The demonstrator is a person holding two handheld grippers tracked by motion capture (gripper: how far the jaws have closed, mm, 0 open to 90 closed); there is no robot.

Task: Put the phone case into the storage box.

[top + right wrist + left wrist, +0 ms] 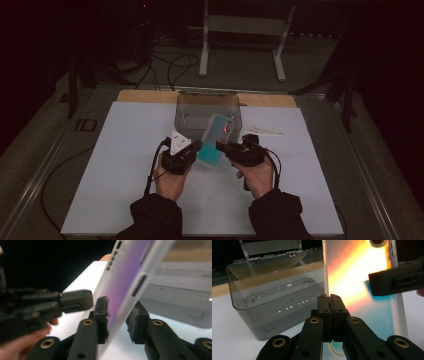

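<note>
A translucent phone case (215, 142) with a teal-to-pink sheen is held tilted above the white mat (125, 165). My left gripper (199, 146) is shut on its left edge; in the left gripper view the pads (330, 300) pinch the thin rim of the case (359, 277). My right gripper (220, 146) is at the opposite edge. In the right gripper view its jaws (118, 315) straddle the case (125, 285), with a pad against each face. The left gripper's fingers (75, 300) are close by on the left.
A smoky grey translucent box (209, 107) stands just behind the case, at the mat's far middle. A flat white piece (262, 131) lies to the box's right. A metal stand (240, 25) and cables are on the floor beyond the table.
</note>
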